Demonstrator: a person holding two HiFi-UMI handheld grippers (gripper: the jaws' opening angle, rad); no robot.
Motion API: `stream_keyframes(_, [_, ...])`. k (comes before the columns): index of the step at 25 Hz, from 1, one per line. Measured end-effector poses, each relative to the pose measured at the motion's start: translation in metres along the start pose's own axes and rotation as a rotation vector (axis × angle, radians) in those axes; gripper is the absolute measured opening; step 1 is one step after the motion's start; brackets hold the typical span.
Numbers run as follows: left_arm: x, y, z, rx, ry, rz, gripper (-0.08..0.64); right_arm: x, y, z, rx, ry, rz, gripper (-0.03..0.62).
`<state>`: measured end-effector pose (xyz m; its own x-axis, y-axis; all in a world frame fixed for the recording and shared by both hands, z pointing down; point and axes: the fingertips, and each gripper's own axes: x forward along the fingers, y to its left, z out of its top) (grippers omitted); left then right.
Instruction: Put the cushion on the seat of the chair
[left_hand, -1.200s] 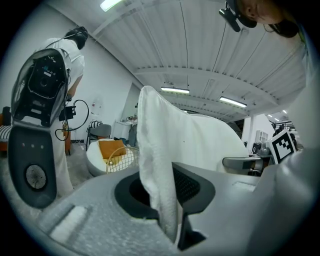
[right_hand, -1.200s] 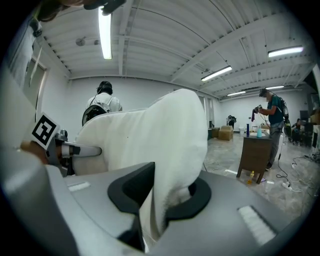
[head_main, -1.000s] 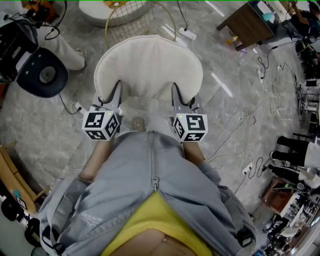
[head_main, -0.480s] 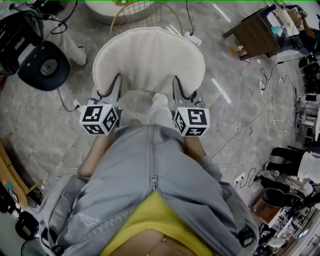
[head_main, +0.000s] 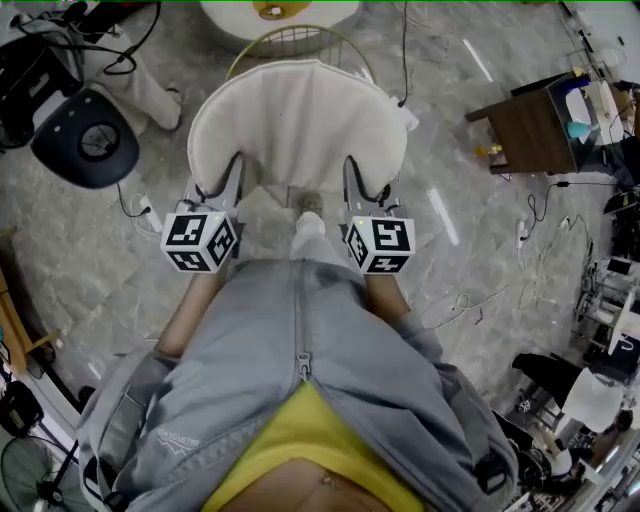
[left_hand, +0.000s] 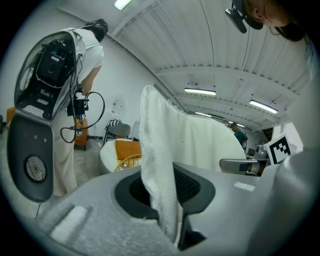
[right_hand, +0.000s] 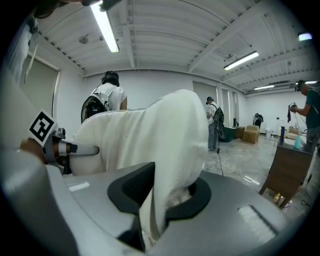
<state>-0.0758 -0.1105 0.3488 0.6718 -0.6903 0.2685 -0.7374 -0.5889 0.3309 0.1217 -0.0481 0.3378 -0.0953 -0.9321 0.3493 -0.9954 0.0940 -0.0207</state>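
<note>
Grey marbled floor strewn with cables; black round seat at upper left, wooden table at right. White cushion held off the floor, left gripper and right gripper each clamped on its near edge, partly covering the gold wire chair beyond.

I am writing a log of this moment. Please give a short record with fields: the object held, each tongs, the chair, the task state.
held object: white cushion, off the floor, in front of the person
left tongs: shut on the cushion's near edge, left side
right tongs: shut on the cushion's near edge, right side
chair: gold wire chair, just beyond the cushion's far edge
task state: cushion not yet on the seat
</note>
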Motion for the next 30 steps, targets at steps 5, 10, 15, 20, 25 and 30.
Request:
stream_keyframes(5, [0.056, -0.009, 0.011, -0.051, 0.005, 0.094, 0.069, 0.052, -0.055, 0.019, -0.028, 0.046, 0.104, 0.075])
stream_keyframes(10, [0.112, -0.016, 0.007, -0.094, 0.010, 0.164, 0.069, 0.097, -0.105, 0.020, -0.051, 0.081, 0.183, 0.075])
stream_keyframes(15, [0.137, -0.012, -0.015, -0.157, 0.032, 0.226, 0.069, 0.129, -0.125, 0.003, -0.075, 0.134, 0.263, 0.075])
stream_keyframes(20, [0.156, 0.004, -0.049, -0.221, 0.094, 0.251, 0.069, 0.158, -0.133, -0.029, -0.082, 0.210, 0.317, 0.077])
stream_keyframes(25, [0.179, 0.022, -0.092, -0.291, 0.173, 0.240, 0.070, 0.185, -0.141, -0.071, -0.086, 0.308, 0.337, 0.077])
stream_keyframes(30, [0.197, 0.036, -0.138, -0.396, 0.237, 0.204, 0.071, 0.208, -0.149, -0.109, -0.102, 0.413, 0.358, 0.080])
